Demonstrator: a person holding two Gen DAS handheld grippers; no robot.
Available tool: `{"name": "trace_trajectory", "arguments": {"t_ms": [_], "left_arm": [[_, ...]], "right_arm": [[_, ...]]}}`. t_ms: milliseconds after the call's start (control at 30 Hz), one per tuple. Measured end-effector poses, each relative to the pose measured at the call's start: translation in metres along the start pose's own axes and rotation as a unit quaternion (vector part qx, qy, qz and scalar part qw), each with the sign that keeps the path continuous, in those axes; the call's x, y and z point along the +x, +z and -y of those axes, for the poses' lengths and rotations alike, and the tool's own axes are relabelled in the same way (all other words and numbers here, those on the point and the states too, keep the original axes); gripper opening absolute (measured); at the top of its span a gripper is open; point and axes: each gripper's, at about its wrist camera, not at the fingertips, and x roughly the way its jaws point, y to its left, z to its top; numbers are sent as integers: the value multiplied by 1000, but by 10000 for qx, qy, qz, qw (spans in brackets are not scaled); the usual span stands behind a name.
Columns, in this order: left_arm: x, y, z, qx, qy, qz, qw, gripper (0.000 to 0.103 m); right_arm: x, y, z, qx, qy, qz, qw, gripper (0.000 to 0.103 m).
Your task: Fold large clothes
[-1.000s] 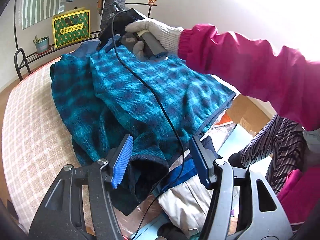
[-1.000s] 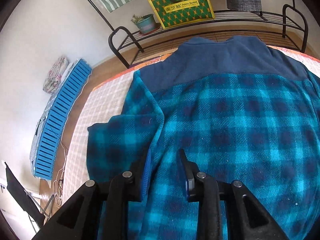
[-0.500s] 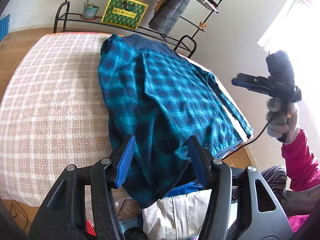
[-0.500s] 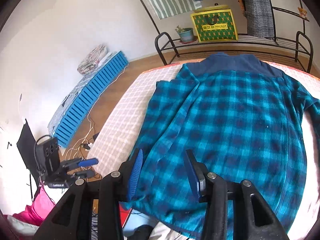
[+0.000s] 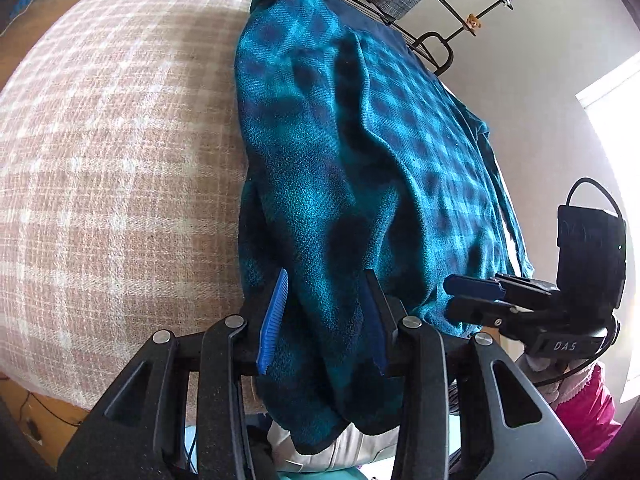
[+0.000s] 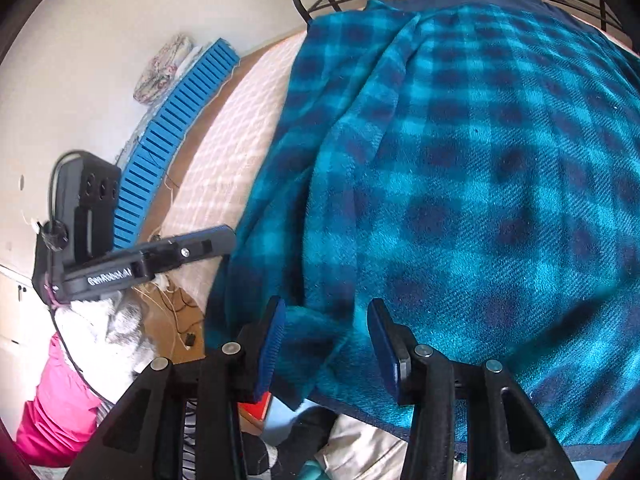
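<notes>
Teal-and-navy checked fleece, a large plaid shirt (image 5: 360, 152), lies spread over a bed with a pink-and-white checked cover (image 5: 112, 152) in the left wrist view, its navy collar end at the far side and its hem hanging over the near edge. The left gripper (image 5: 324, 320) points down at that near hem; its jaws are closing, a thick fold of the shirt bunched between the blue pads (image 5: 274, 318), though whether they press on it yet I cannot tell. To the right, the right gripper (image 5: 472, 298) shows side on, just beside the hem's right corner, with a pink sleeve (image 5: 584, 412) below it. A metal rack (image 5: 436, 40) stands beyond the bed.

Through the right wrist view the shirt fills the right and middle of the picture. The right gripper's jaws stand apart, with the shirt's hem edge and a folded flap between them, the pads not clearly pinching it. At the left, the left gripper is seen from the side, and a blue slatted panel (image 6: 172, 128) leans along the far wall.
</notes>
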Motion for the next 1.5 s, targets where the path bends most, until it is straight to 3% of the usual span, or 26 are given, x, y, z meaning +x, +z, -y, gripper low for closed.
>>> {"name": "trace_trajectory", "arguments": {"t_ms": [100, 267, 467, 600, 667, 733, 800, 933, 967, 1033, 1100, 1167, 1267, 1300, 1433, 1467, 1500], "left_arm": [[8, 2, -5, -95, -45, -116, 9999, 6], [7, 0, 1, 59, -60, -74, 9999, 4], [6, 0, -3, -109, -69, -108, 9999, 5], [13, 1, 4, 19, 32, -100, 9999, 1], [10, 1, 13, 185, 85, 12, 9998, 0], [5, 2, 18, 291, 103, 129, 9994, 0], [0, 3, 19, 264, 91, 210, 9994, 0], [-10, 4, 14, 129, -20, 336, 9993, 0], [-12, 4, 14, 130, -33, 361, 9993, 0], [-14, 5, 14, 130, -27, 390, 9991, 0], [-15, 5, 15, 135, -19, 397, 9991, 0], [-20, 5, 13, 145, -8, 436, 9989, 0], [-33, 8, 10, 120, 48, 599, 9981, 0], [-37, 10, 9, 94, 58, 676, 9977, 0], [-35, 13, 2, 93, 403, 699, 9967, 0], [-32, 11, 0, 84, 441, 639, 9969, 0], [-31, 9, -1, 91, 465, 598, 9971, 0]], "right_arm": [[14, -18, 7, -85, -162, -349, 9992, 45], [3, -22, 19, 254, 563, -95, 9980, 45], [17, -23, 15, 179, 563, -330, 9977, 45], [15, -20, 15, 201, 681, -300, 9970, 31], [10, -19, 14, 169, 734, -277, 9968, 30], [3, -17, 13, 148, 777, -202, 9967, 34], [-2, -16, 12, 256, 740, -130, 9968, 54], [-3, -12, 9, 293, 825, -136, 9961, 54], [2, -12, 5, 200, 691, -242, 9971, 51], [14, -12, -3, 19, 516, -464, 9976, 29], [21, -13, -8, 29, 707, -594, 9957, 12], [17, -12, -14, 72, 967, -534, 9939, 8], [4, -12, -18, 379, 1799, -328, 9824, 6], [2, -11, -20, 392, 1862, -264, 9814, 6], [18, -12, -27, -107, 558, -349, 9978, 11], [22, -13, -25, -134, 524, -462, 9975, 18], [23, -14, -23, -107, 585, -521, 9969, 30]]}}
